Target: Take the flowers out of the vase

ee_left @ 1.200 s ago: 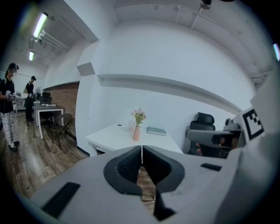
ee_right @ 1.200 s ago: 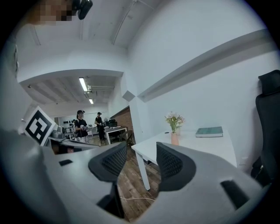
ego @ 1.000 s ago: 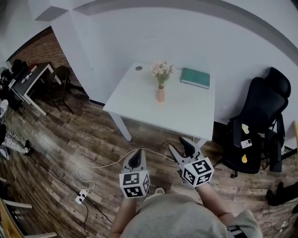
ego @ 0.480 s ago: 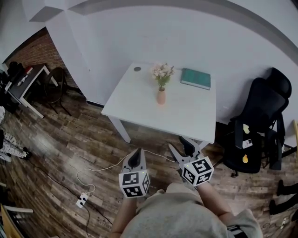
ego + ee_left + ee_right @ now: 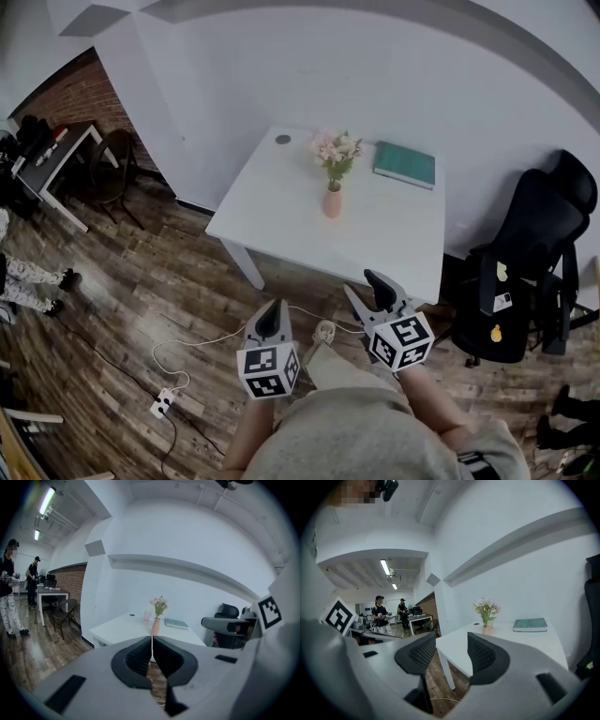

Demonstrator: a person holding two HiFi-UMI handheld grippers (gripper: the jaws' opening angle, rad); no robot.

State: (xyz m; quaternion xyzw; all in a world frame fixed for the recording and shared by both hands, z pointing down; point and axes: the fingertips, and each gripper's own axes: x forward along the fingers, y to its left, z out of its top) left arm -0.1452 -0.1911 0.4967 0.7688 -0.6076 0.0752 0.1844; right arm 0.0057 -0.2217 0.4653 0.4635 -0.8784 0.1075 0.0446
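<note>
Still short of the worktop (image 5: 281,202), both grippers barely moved: left gripper (image 5: 272,317) fingers pressed together, right gripper (image 5: 363,289) fingers apart, empty; flowers (image 5: 336,150) remain in vase (image 5: 332,202).

A white desk (image 5: 281,202) stands near the wall, with a green book (image 5: 404,165) lying near its far right corner and a small round thing (image 5: 283,140) at its far left corner. A black office chair (image 5: 525,272) stands beside the right edge of the desk. On the wooden floor (image 5: 122,300) near the front edge lie a white cable (image 5: 202,339) and a power strip (image 5: 161,404).
</note>
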